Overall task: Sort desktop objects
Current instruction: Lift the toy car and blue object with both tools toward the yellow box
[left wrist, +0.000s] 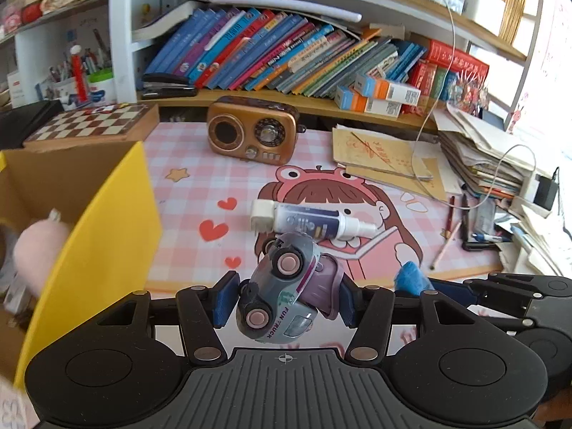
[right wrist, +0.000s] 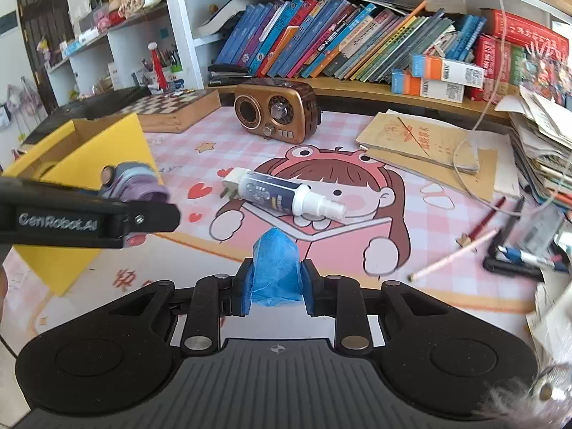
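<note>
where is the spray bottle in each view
Left wrist view: the spray bottle lies on its side mid-frame on the pink mat, just beyond the toy truck held in the left gripper.
Right wrist view: the bottle lies mid-frame, beyond the blue wad held in the right gripper.
Shared landmark: the brown radio stands behind the bottle in both.

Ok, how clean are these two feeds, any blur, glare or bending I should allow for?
Left wrist view: sharp on the grey-purple toy truck; window glare washes out the right edge; shelves bow from the fisheye. Right wrist view: the crumpled blue plastic wad is crisp, but the left gripper crossing at left is motion-smeared, and the lower right corner is blurred.
</note>
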The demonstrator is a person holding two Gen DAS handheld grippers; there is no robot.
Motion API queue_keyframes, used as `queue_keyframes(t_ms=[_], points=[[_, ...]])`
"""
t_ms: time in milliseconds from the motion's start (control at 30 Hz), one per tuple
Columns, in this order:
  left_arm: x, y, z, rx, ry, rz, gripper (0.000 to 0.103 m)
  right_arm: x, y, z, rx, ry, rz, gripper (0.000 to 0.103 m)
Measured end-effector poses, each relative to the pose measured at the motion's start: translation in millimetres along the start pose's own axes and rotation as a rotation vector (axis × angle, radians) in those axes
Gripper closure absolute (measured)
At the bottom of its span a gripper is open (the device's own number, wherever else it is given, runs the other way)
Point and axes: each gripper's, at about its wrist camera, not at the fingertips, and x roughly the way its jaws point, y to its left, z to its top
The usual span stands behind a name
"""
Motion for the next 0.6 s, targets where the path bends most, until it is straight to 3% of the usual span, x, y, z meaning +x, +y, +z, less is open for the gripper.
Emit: queue_keyframes(t_ms=[600], points=[[-81.1, 30.3, -46.4, -0.022, -0.054, -0.086, 0.048, -59.8, 74.6, -38.4, 0.027, 0.019, -0.024, 0.078]])
